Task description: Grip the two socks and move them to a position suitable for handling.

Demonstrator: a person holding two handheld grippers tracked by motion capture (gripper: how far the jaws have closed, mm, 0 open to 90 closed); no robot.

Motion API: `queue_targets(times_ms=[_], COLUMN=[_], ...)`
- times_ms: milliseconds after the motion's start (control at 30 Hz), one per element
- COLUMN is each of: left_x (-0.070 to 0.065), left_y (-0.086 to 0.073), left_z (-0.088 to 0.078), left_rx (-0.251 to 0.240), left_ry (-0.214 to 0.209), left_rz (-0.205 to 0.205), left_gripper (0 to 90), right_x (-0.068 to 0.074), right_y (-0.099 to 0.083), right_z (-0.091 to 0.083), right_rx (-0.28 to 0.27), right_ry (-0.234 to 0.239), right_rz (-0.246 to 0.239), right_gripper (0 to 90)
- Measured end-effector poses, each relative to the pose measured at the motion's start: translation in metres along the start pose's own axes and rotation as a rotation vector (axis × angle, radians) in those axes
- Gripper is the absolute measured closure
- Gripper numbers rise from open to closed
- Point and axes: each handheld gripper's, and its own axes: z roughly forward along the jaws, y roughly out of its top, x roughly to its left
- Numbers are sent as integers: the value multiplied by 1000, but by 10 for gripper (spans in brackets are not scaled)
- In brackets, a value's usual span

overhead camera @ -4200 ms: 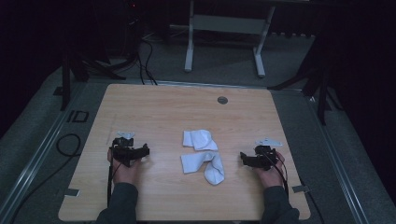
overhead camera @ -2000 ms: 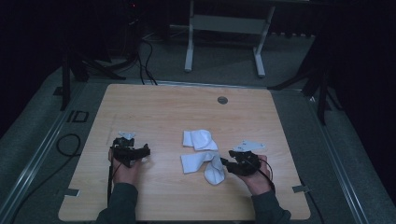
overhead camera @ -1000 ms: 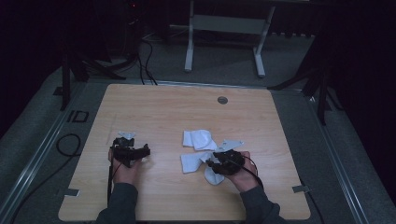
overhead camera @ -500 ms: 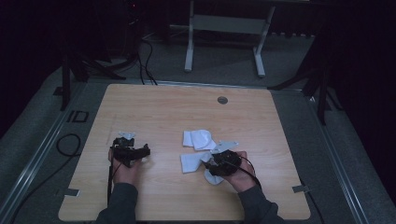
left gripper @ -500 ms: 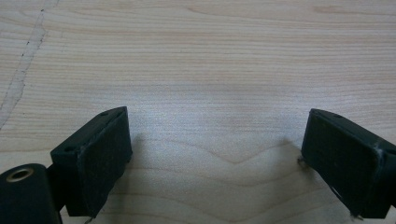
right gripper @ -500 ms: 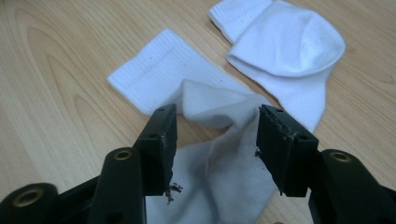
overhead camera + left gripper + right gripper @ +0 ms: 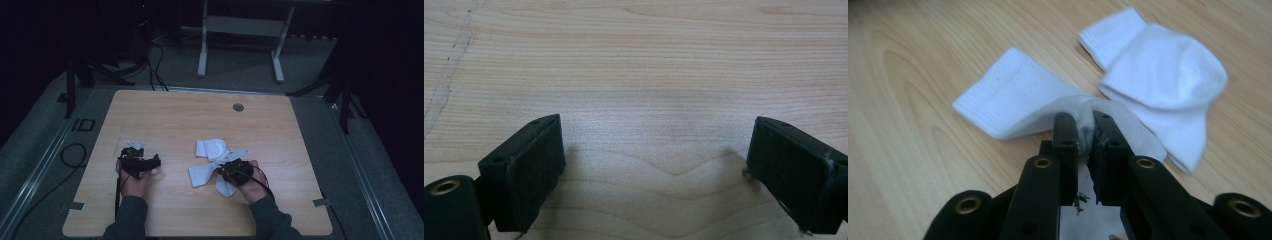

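- A pale, light-brown wooden tabletop (image 7: pixel 165 115) with wavy grain lines is observed.
- Two white ribbed-cuff cotton socks (image 7: pixel 1158 70) are noted, plain and without print.
- The black two-jaw left gripper (image 7: pixel 654 170) and the black right gripper (image 7: pixel 1087 131) are recorded; brass-coloured rivets are seen on both.
- Dark sleeves (image 7: pixel 125 225) are noted.

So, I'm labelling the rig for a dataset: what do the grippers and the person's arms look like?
Both are black. The left gripper has blocky, textured jaws set wide; the right gripper has brass-ringed holes along its jaw arms. A thin black cable loops from the right one over the hand. The sleeves are dark grey-green. A pale plate tops the left gripper.
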Motion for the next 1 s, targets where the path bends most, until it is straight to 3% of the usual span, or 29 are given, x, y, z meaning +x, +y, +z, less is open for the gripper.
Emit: queue_targets(times_ms=[300, 367, 533, 667, 767, 833, 867, 900, 967, 1000], left_x=[-1, -2, -8, -13, -19, -33, -33, -42, -48, -60], left_y=[-2, -4, -3, -4, -5, -7, -7, -8, -9, -11], left_z=[-2, -7, -16, -23, -29, -40, -40, -48, -51, -57], left_rx=[-8, -20, 13, 17, 7, -12, -12, -16, -20, -26], left_ry=[-4, -5, -35, -145, -180, -234, -234, -285, -305, -346], left_rz=[4, 5, 29, 15, 38, 76, 76, 100, 117, 156], left_gripper=[102, 216, 509, 637, 702, 746, 764, 788, 827, 844], right_x=[17, 16, 16, 17, 17, 17, 17, 17, 17, 17], right_y=[19, 21, 21, 19, 18, 19, 19, 18, 18, 17], right_z=[-5, -5, -2, 1, 1, 1, 1, 1, 2, 3], right_rx=[-45, -46, -37, -32, -33, -34, -33, -32, -30, -29], right_ry=[24, 24, 25, 30, 31, 33, 33, 33, 31, 32], right_rz=[-49, -44, -40, -33, -33, -30, -29, -30, -30, -31], right_gripper=[825, 825, 824, 824, 823, 822, 820, 819, 818, 815])
